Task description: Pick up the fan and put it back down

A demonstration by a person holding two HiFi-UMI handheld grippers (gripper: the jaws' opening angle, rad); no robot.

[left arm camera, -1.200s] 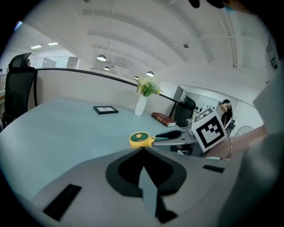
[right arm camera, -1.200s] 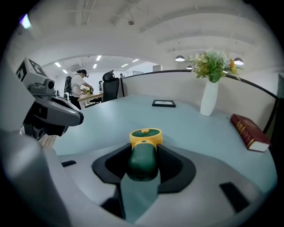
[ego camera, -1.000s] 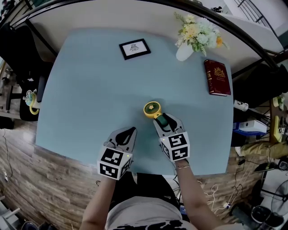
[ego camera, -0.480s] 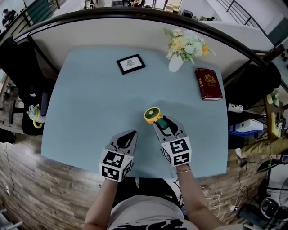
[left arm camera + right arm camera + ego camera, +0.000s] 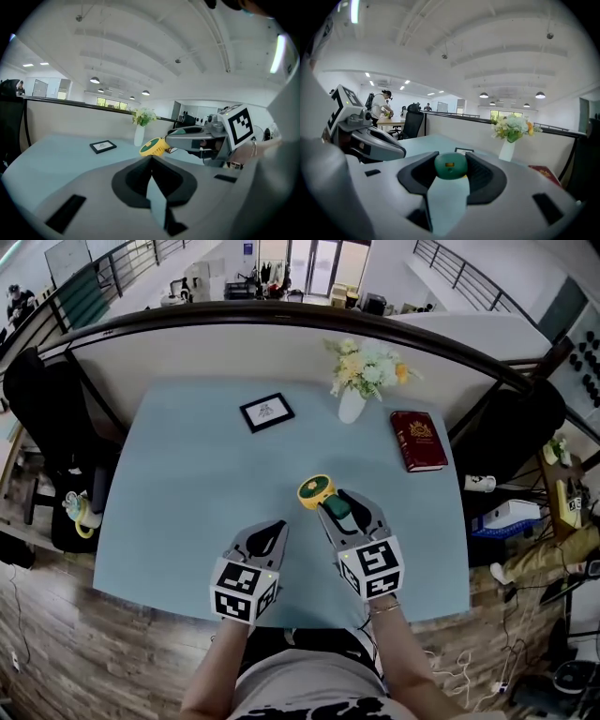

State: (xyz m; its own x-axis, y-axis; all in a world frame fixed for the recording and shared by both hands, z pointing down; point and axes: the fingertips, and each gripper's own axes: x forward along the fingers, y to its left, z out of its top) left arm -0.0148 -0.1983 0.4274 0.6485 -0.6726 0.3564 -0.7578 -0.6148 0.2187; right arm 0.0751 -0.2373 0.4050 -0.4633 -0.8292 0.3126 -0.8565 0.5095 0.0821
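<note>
Over the middle of the blue table (image 5: 187,484), the fan (image 5: 317,490) hangs in the right gripper (image 5: 451,168), whose jaws clamp its green handle. It seems clear of the tabletop, though the steep head view makes that hard to judge. Beside it the left gripper (image 5: 151,163) hovers, jaws pressed together on nothing. The handle is rounded (the yellow head juts well forward), so the fan could pivot or slip on the way down and land tipped. The only container, a white vase (image 5: 352,405), holds flowers (image 5: 366,367), well apart.
</note>
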